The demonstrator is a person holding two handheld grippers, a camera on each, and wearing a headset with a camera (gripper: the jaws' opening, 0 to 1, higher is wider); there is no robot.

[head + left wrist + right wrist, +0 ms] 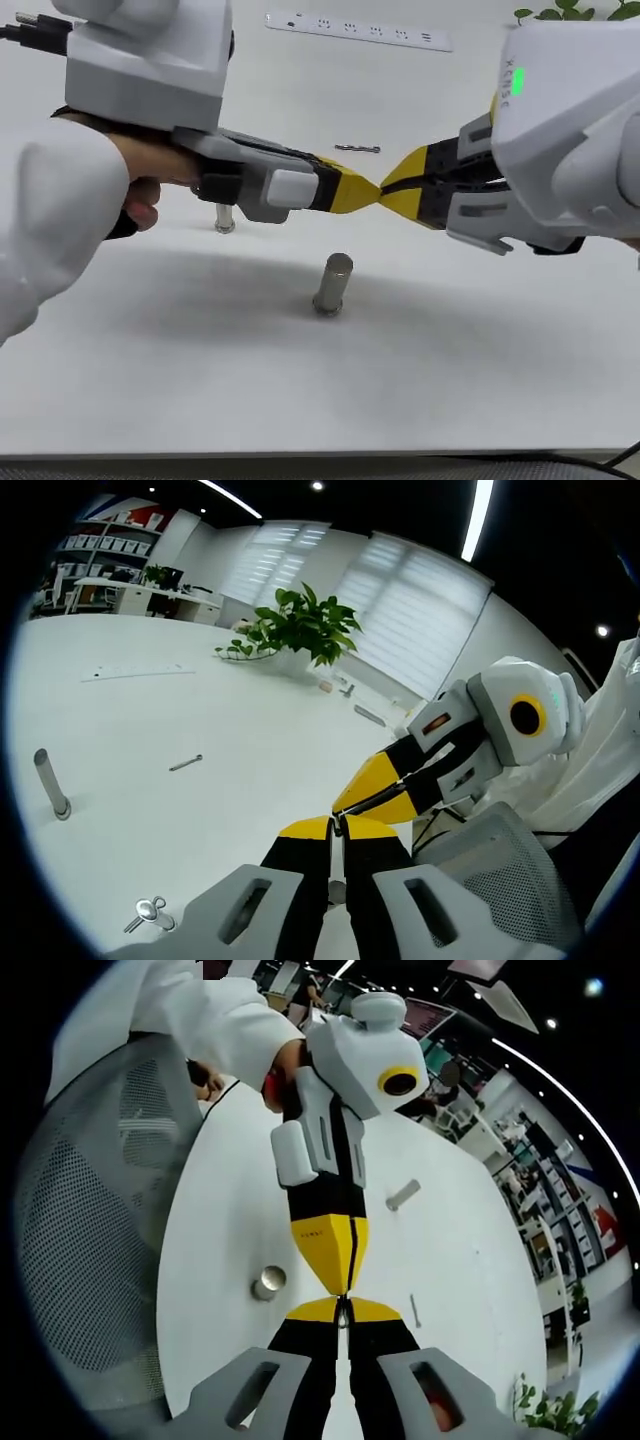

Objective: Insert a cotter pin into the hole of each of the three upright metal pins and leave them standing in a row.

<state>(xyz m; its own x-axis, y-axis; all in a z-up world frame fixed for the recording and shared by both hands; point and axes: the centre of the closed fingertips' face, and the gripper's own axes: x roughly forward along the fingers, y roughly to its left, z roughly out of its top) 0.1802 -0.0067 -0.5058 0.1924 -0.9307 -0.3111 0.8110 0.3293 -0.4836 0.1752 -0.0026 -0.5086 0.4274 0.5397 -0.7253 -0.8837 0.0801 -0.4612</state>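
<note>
My left gripper (372, 191) and right gripper (390, 190) meet tip to tip above the white table (300, 390). Both look shut, and a thin metal piece, apparently a cotter pin (337, 852), is nipped between their yellow tips. It also shows as a small dark bit, the cotter pin (343, 1312), at the right gripper (343, 1303). One upright metal pin (333, 283) stands below the tips. A second metal pin (224, 219) stands behind the left gripper. A loose cotter pin (357, 149) lies farther back.
A white power strip (358, 30) lies at the table's far edge. A potted plant (300, 625) stands on the table beyond. A mesh chair (95, 1220) is beside the table. A person's white sleeve (50, 210) covers the left of the head view.
</note>
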